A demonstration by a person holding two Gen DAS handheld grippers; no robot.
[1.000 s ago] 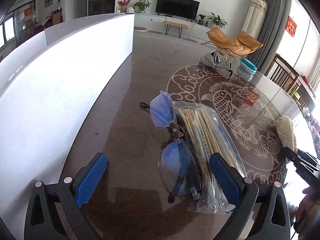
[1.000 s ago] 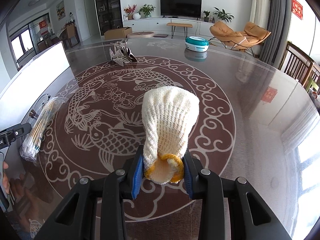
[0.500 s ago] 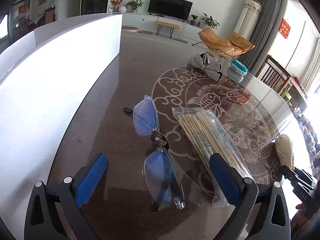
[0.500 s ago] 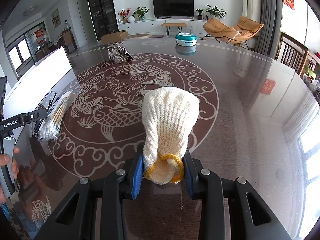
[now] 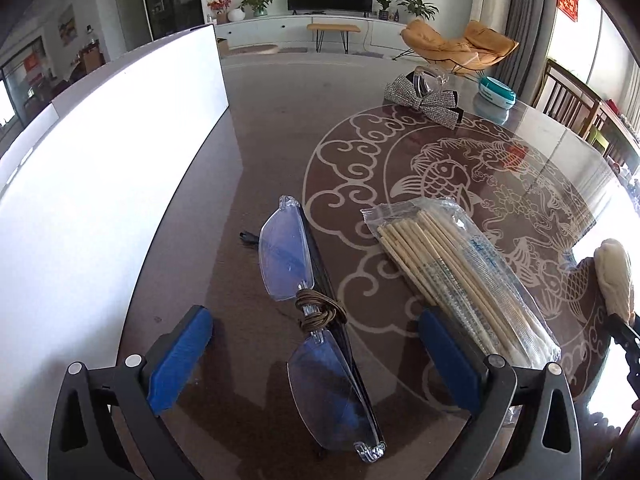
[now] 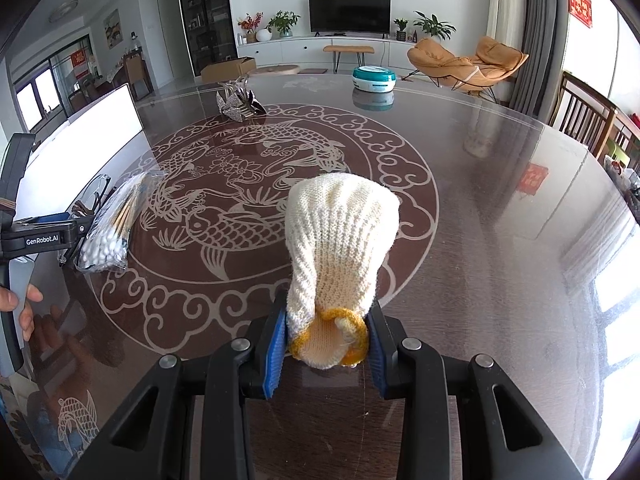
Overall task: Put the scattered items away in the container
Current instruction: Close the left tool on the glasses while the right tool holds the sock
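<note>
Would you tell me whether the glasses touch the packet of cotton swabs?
Apart: the left wrist view shows bare table between the glasses and the packet of cotton swabs.

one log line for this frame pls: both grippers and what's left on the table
left gripper: open over glasses | right gripper: shut on glove | loose: swabs, bow, tin | container: beside glasses

Left gripper [image 5: 316,356] jaws wide — right gripper [image 6: 326,344] clamped shut.

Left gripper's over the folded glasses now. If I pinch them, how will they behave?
The glasses look light and rimless, so the thin lenses may be fragile. On the glossy table they would probably slide if nudged. The open left gripper straddles them; a gentle pinch seems wise.
</note>
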